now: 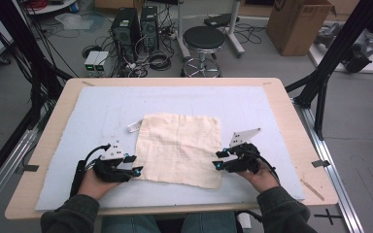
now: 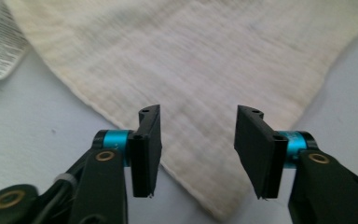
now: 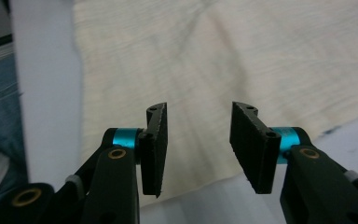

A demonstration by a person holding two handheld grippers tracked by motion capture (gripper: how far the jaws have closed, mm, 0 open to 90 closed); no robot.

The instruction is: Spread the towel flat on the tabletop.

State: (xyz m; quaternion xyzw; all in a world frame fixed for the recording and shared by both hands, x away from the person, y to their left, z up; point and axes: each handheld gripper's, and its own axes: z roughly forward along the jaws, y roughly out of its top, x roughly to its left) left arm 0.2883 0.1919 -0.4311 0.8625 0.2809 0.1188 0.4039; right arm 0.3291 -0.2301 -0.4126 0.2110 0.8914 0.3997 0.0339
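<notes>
A cream cloth (image 1: 179, 148) lies flat and spread on the pale blue mat (image 1: 102, 111). My left gripper (image 1: 133, 165) hovers at the cloth's near left corner, jaws apart, nothing between the pads. In the left gripper view the cloth (image 2: 191, 60) runs to a corner under the open left gripper (image 2: 198, 149). My right gripper (image 1: 219, 160) sits at the near right corner, also open and empty. The right gripper view has the cloth (image 3: 223, 70) beneath the right gripper (image 3: 198, 147), the cloth's edge just below the pads.
A white tag (image 1: 133, 127) sticks out at the cloth's far left corner, also seen as the tag (image 2: 0, 51). The wooden table (image 1: 291, 121) frames the mat. Beyond it are a stool (image 1: 203, 39), computer towers (image 1: 126, 26) and a cardboard box (image 1: 298, 22).
</notes>
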